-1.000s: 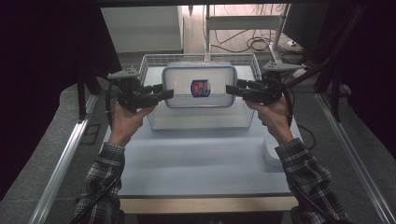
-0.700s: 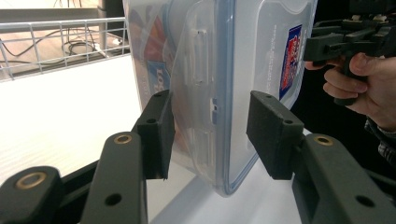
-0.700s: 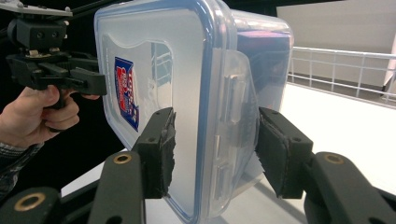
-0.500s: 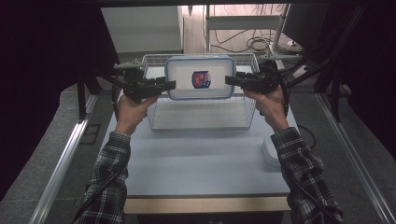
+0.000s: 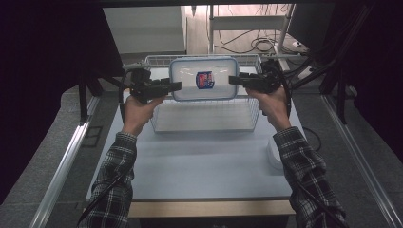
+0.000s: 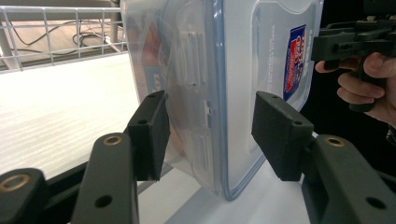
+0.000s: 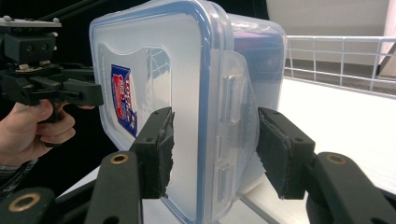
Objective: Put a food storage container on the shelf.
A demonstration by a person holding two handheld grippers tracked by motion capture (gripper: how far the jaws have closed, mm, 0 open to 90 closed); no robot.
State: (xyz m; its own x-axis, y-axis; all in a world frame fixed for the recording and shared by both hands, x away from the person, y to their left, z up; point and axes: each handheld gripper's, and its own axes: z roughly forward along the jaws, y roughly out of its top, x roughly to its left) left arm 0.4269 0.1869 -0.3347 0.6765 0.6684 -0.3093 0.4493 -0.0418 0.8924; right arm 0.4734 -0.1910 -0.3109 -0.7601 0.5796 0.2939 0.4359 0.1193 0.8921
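Both jaw pairs straddled the clear container point(image 5: 204, 79), one at each short end. On the left gripper point(image 6: 210, 135), whose jaws had just been opening, one pad stood off the lid; the right gripper point(image 7: 215, 151) also showed a gap. Farther off, the container hung over the wire basket point(image 5: 204, 118).

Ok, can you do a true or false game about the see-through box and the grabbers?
1. The box has a blue rim around its lid. True.
2. The sticker on the lid is all green. False: it is red and blue.
3. The basket is made of wire. True.
4. The box lies on the floor. False: it is up at the basket, between the left gripper, whose jaws have just been opening, and the right gripper.
5. The person's sleeves are checked. True.
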